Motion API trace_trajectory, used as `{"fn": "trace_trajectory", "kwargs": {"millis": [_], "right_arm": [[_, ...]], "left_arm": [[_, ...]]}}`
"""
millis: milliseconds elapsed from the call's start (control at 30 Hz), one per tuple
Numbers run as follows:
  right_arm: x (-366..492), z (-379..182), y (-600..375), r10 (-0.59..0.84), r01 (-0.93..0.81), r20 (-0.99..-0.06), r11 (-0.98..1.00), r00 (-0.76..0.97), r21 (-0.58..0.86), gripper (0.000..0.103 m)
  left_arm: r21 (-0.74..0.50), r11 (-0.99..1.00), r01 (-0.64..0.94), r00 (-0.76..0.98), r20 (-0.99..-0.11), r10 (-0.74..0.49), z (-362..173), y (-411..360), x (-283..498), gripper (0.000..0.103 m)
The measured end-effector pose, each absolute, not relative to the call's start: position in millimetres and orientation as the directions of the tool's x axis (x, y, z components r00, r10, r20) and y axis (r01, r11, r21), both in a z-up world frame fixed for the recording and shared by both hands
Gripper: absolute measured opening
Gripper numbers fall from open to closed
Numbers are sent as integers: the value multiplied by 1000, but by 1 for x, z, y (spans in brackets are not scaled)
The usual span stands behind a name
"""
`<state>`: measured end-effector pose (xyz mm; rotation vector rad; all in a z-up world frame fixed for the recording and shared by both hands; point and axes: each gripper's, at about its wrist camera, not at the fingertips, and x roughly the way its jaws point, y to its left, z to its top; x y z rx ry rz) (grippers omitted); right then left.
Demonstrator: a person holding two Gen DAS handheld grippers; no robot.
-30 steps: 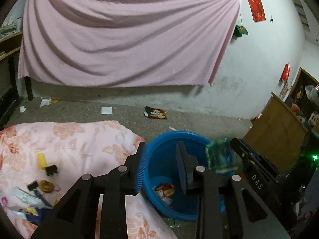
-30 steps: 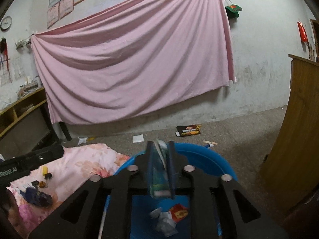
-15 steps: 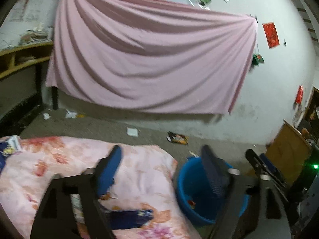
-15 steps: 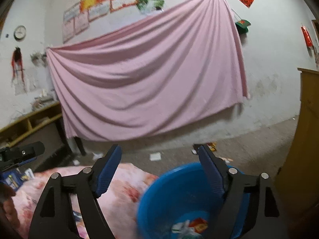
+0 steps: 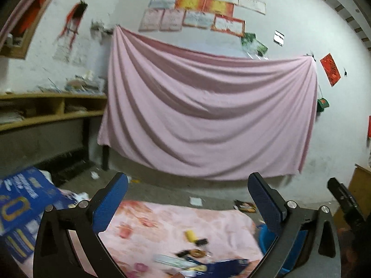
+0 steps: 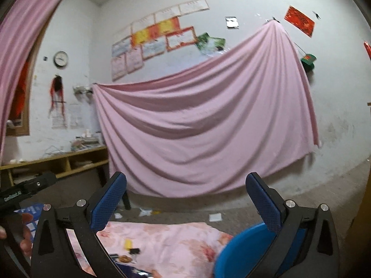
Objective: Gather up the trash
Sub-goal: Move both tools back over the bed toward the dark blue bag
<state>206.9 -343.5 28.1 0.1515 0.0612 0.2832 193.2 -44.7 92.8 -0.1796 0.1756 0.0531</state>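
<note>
Both grippers are raised and point at the far wall. My left gripper [image 5: 187, 199] is open and empty above a pink floral cloth [image 5: 162, 222]. Small trash lies on the cloth: a yellow piece [image 5: 189, 235], a black clip [image 5: 200, 242] and a blue wrapper [image 5: 222, 265]. The blue basin [image 5: 266, 238] shows at the cloth's right edge, mostly behind the right finger. My right gripper [image 6: 185, 199] is open and empty, with the blue basin [image 6: 238, 250] below it at the lower right and the floral cloth [image 6: 167, 238] at the lower middle.
A pink sheet [image 5: 208, 115] hangs on the white wall. A wooden shelf [image 5: 46, 113] runs along the left. Scraps of paper [image 5: 196, 201] and a dark wrapper [image 5: 245, 206] lie on the concrete floor. A wooden cabinet [image 5: 361, 185] stands at the right. A blue box [image 5: 20, 208] sits at the left.
Both grippers have opened and tilted up away from the basin. The green wrapper held by the right gripper a second ago is gone from its jaws.
</note>
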Motion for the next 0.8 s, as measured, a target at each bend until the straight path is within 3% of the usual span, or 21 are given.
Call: {"fn": "trace_trajectory", "kwargs": {"millis": [200, 367, 600, 800], "right_arm": [[195, 27, -325, 331, -330, 10, 936, 943, 122, 103], [195, 19, -307, 374, -371, -16, 924, 927, 88, 103], [205, 1, -287, 411, -409, -122, 912, 904, 42, 103], [231, -21, -271, 444, -453, -312, 890, 840, 45, 103]], "left_arm": [[-137, 988, -74, 993, -98, 61, 90, -22, 172, 101], [-93, 993, -77, 993, -98, 68, 79, -11, 165, 101], [-82, 996, -46, 975, -221, 27, 52, -4, 184, 101], [-152, 988, -3, 913, -404, -59, 26, 2, 215, 101]]}}
